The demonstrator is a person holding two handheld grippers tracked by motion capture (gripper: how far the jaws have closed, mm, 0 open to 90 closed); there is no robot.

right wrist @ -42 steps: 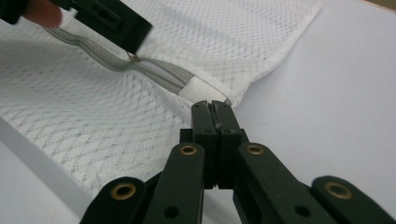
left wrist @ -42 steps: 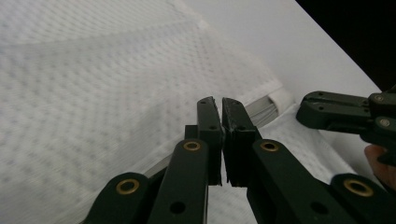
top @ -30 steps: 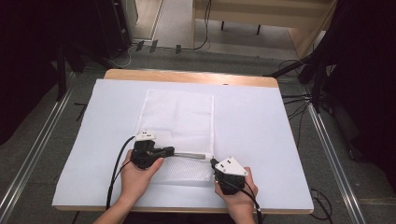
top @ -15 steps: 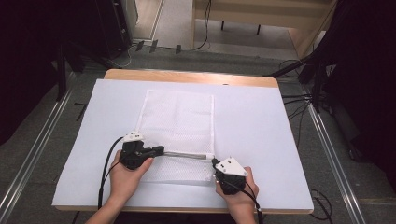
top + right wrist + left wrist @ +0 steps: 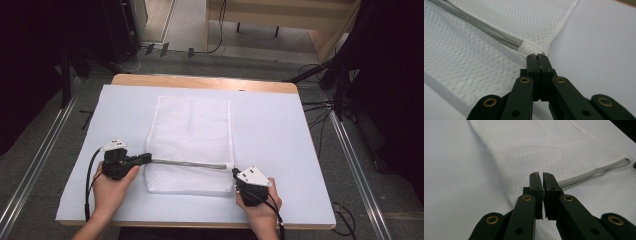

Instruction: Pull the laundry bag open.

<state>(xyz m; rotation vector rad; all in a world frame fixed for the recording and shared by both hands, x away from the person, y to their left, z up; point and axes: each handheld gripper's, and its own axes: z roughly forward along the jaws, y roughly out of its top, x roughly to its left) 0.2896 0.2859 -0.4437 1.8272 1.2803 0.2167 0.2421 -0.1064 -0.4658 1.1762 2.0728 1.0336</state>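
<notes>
One white mesh bag (image 5: 192, 142) lies flat in the middle of the tabletop (image 5: 300, 150) on a white cover, its grey zipper (image 5: 192, 163) running across the near part. Two tongs — the left tongs (image 5: 148, 158) clamped on the zipper's left end, the right tongs (image 5: 234, 171) clamped on the bag's right zipper corner. Cables (image 5: 320, 112) lie on the floor beyond — nothing stands between.

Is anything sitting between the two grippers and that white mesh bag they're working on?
Nothing visible. The left gripper and the right gripper are shut at opposite ends of the grey zipper across the mesh bag.
</notes>
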